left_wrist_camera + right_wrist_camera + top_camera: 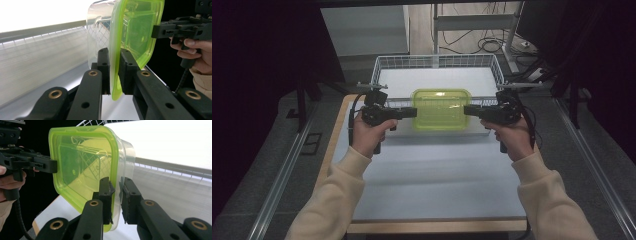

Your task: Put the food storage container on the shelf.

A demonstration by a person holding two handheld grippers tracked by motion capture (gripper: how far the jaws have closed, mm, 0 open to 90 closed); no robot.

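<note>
L gripper (408,112) & R gripper (470,110) jaws each clamp opposite rims of green-lidded container (440,108) over wire basket (388,64).

Cream knit sleeves (337,192); black grippers (404,113) with brass-ringed screws; black ribbed cable (21,220).

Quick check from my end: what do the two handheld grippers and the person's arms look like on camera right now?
Both the left gripper and the right gripper are matte black, pistol-shaped, with jointed jaws pinned by brass-coloured rivets. A black cable trails from the left one, and a ribbed black cable shows in the right gripper view. The person wears cream long sleeves.
</note>
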